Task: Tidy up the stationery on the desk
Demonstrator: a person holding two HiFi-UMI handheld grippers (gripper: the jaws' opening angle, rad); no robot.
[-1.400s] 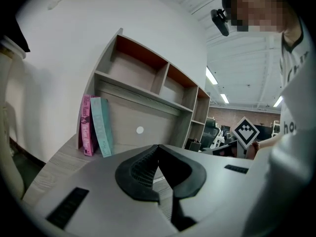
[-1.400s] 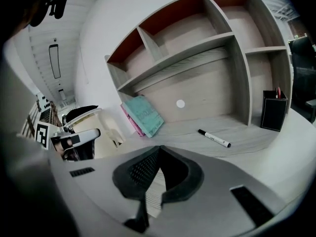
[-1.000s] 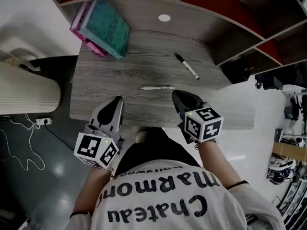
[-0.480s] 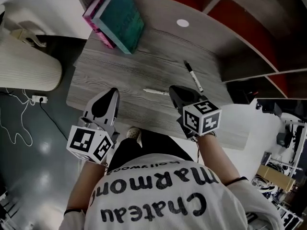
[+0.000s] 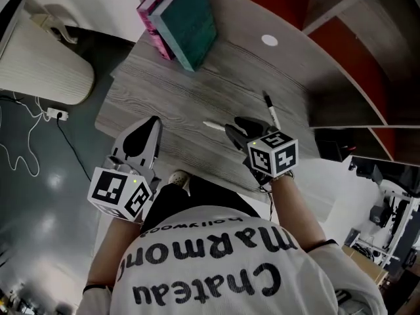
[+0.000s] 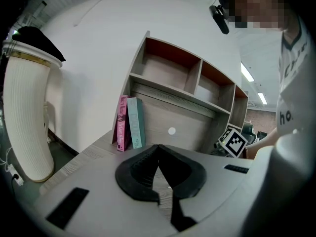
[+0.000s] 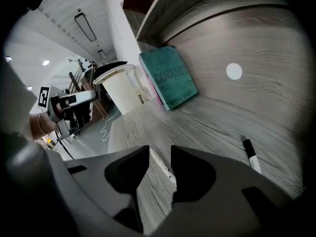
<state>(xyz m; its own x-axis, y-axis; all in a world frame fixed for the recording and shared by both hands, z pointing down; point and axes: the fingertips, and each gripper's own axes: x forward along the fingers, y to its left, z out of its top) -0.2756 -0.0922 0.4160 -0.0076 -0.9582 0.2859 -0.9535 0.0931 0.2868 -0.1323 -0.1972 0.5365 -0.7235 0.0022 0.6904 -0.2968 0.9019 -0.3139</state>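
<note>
Right gripper (image 7: 157,153) (jaws apart) hangs over white pen (image 5: 212,125).

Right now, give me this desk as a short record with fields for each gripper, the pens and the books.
Left gripper: shut, empty, over desk's near edge
Right gripper: open, white pen in the gap between jaws, not gripped
Black marker: on desk beyond right gripper
Books: teal and pink, together at desk's far left
</note>
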